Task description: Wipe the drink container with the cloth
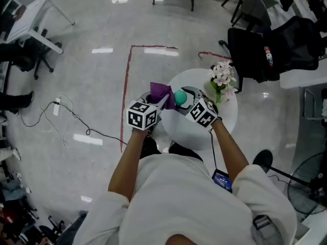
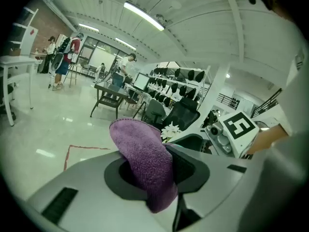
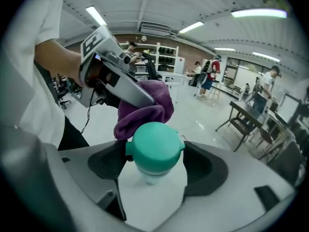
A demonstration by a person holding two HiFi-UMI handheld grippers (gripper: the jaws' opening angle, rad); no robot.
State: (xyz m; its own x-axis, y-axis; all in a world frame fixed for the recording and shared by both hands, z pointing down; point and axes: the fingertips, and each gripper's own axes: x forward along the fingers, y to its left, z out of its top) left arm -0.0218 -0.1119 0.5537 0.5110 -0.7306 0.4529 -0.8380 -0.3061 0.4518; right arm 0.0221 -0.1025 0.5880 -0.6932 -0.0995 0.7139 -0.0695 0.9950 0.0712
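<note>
The drink container [image 3: 155,149] is a pale bottle with a teal lid [image 1: 180,97], held over the round white table [image 1: 227,117]. My right gripper [image 3: 155,164] is shut on it, a dark pad touching each side of the lid. The purple cloth [image 2: 145,161] hangs folded from my left gripper [image 2: 161,175], which is shut on it. In the head view the left gripper [image 1: 164,100] holds the cloth [image 1: 160,91] just left of the lid, and the right gripper [image 1: 188,104] comes in from the right. In the right gripper view the cloth [image 3: 145,108] sits directly behind the lid, close to it or touching.
A vase of pale flowers [image 1: 223,80] stands at the table's far right. Black office chairs [image 1: 276,45] crowd the right. A red tape line [image 1: 125,86] and loose cables [image 1: 66,120] mark the floor at left. People stand far off in the hall.
</note>
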